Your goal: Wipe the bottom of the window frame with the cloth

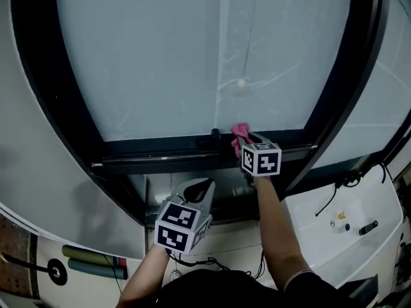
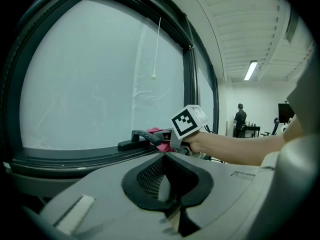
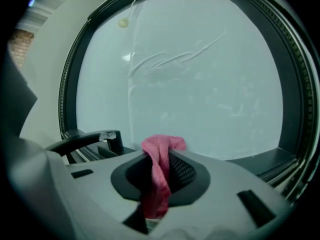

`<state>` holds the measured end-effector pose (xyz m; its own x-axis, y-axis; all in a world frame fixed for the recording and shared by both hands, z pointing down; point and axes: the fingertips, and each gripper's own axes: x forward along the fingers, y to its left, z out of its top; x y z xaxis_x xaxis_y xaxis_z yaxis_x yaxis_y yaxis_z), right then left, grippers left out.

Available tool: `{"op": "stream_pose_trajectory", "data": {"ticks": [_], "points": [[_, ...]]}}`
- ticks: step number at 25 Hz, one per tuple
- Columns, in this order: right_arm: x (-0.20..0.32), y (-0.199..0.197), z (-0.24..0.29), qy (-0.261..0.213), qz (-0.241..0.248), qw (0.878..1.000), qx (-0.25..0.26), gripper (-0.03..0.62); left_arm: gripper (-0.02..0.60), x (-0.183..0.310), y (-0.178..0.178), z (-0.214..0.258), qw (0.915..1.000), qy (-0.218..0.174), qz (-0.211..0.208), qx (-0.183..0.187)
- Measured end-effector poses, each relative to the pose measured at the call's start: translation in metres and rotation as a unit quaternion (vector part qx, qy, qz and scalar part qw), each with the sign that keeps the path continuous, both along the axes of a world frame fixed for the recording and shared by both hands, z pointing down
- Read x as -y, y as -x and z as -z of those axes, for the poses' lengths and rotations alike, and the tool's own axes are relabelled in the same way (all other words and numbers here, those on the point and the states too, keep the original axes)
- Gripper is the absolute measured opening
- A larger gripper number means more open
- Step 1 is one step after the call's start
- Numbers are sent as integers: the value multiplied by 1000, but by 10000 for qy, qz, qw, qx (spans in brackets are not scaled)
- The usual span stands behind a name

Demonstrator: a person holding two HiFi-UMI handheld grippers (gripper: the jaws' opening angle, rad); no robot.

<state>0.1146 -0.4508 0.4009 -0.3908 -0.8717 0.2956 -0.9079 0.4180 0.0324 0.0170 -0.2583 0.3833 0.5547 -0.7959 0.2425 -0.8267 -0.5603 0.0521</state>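
Firmly, the right tongs (image 3: 160, 170) pinch the cloth (image 3: 158, 149) at the window frame (image 1: 160, 150); left tongs (image 2: 167, 183) closed.

Your window frame's bottom rail (image 1: 160, 151) runs dark under the glass. A black handle (image 1: 207, 141) sits on it, and the pink cloth (image 1: 239, 132) touches it just beside that handle. To your right, a white counter (image 1: 380, 201) carries a black cable (image 1: 334, 196) and a few small items.

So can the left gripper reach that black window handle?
Probably yes. The left gripper hangs below the frame, and nothing sits between it and the handle. The right gripper, holding the pink cloth, is close beside the handle, though.
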Motion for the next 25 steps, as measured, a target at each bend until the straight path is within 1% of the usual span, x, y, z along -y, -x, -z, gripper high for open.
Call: {"op": "stream_pose_trajectory", "data": {"ticks": [5, 10, 12, 14, 17, 19, 22, 25], "points": [[-4, 20, -1, 143, 91, 9992, 369, 64, 6, -11, 25, 5, 9998, -57, 207, -14], [-4, 18, 0, 127, 42, 9984, 550, 64, 6, -22, 39, 9, 9996, -139, 258, 21], [-8, 12, 11, -49, -39, 9986, 516, 64, 6, -27, 45, 12, 9994, -171, 298, 6], [-16, 11, 37, -365, -42, 9982, 475, 64, 6, -30, 55, 16, 9991, -195, 373, -33], [-35, 25, 87, -897, 142, 9947, 480, 63, 6, -30, 70, 21, 9984, -253, 498, -107], [-50, 39, 114, -1158, 259, 9915, 531, 64, 6, -32, 79, 27, 9979, -311, 554, -142], [-68, 66, 135, -1357, 411, 9879, 630, 64, 6, -35, 98, 34, 9967, -381, 676, -216], [-78, 96, 136, -1373, 508, 9867, 706, 64, 6, -42, 119, 35, 9957, -375, 805, -277]]}}
